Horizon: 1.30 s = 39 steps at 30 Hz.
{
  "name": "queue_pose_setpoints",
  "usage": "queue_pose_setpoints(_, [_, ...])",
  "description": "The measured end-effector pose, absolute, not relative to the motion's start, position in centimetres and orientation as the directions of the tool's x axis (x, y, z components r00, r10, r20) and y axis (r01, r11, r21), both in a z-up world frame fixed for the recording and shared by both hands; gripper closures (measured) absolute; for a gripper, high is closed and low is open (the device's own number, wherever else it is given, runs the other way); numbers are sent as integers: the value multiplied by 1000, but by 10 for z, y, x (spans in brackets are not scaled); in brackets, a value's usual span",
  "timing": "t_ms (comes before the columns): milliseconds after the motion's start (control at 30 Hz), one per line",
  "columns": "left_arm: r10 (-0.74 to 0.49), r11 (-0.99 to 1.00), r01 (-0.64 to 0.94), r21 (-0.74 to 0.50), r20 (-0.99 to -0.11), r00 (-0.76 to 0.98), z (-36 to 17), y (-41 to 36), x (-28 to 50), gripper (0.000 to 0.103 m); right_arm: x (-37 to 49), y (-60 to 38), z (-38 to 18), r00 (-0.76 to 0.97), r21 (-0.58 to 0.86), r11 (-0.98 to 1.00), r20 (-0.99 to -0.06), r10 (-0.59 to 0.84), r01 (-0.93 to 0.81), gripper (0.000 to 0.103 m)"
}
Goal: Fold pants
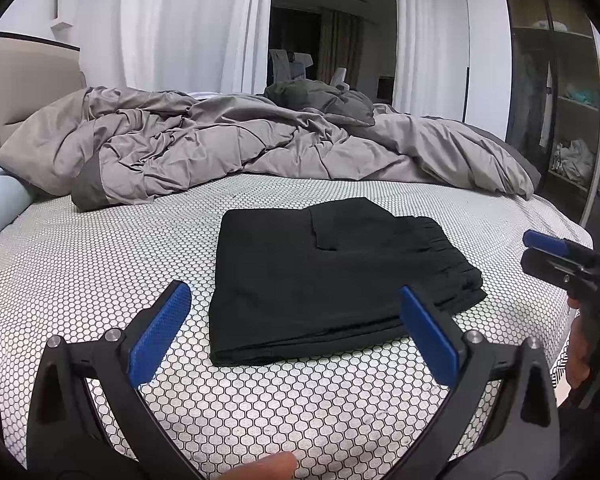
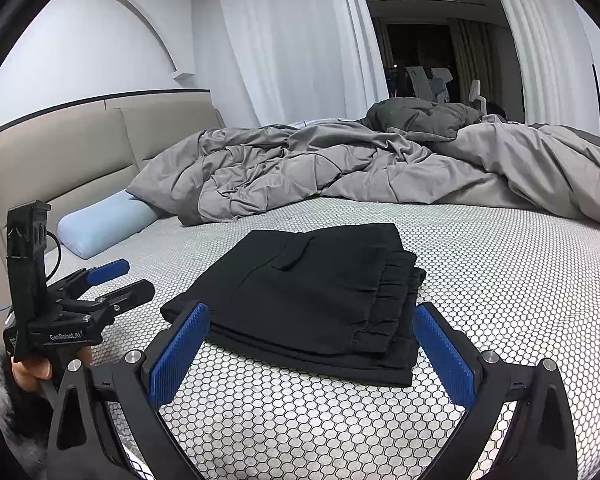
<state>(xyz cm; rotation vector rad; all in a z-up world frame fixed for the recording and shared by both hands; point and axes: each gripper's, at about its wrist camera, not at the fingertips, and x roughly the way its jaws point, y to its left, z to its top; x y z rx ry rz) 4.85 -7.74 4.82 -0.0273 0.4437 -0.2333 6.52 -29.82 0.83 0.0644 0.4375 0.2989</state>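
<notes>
You are looking across a bed (image 2: pixel 500 264) whose white cover carries a small honeycomb print. A rumpled grey duvet (image 1: pixel 220 140) is heaped along its far side, mid-frame. At the left of the right wrist view stands a beige padded headboard (image 2: pixel 80 160), with a pale blue pillow (image 2: pixel 104 224) just beside it. White curtains (image 1: pixel 172 24) hang behind, parted on a dark doorway (image 1: pixel 332 32) at upper centre. At the right edge of the left wrist view you see dark open shelving (image 1: pixel 556 112).

The bed (image 1: pixel 100 264), covered in a white sheet with a dark honeycomb print, carries folded black pants (image 1: pixel 332 276) near its front, a rumpled grey duvet (image 1: pixel 228 144) behind them, and a pale blue pillow (image 2: pixel 104 224) by the headboard.
</notes>
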Motion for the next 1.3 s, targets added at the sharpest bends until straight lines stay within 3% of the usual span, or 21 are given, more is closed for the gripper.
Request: queue_pose_setpoints(1300, [-217, 976, 206, -72, -415, 883, 51, -71, 47, 0, 68, -297, 4, 860, 110, 955, -416, 295, -274, 0])
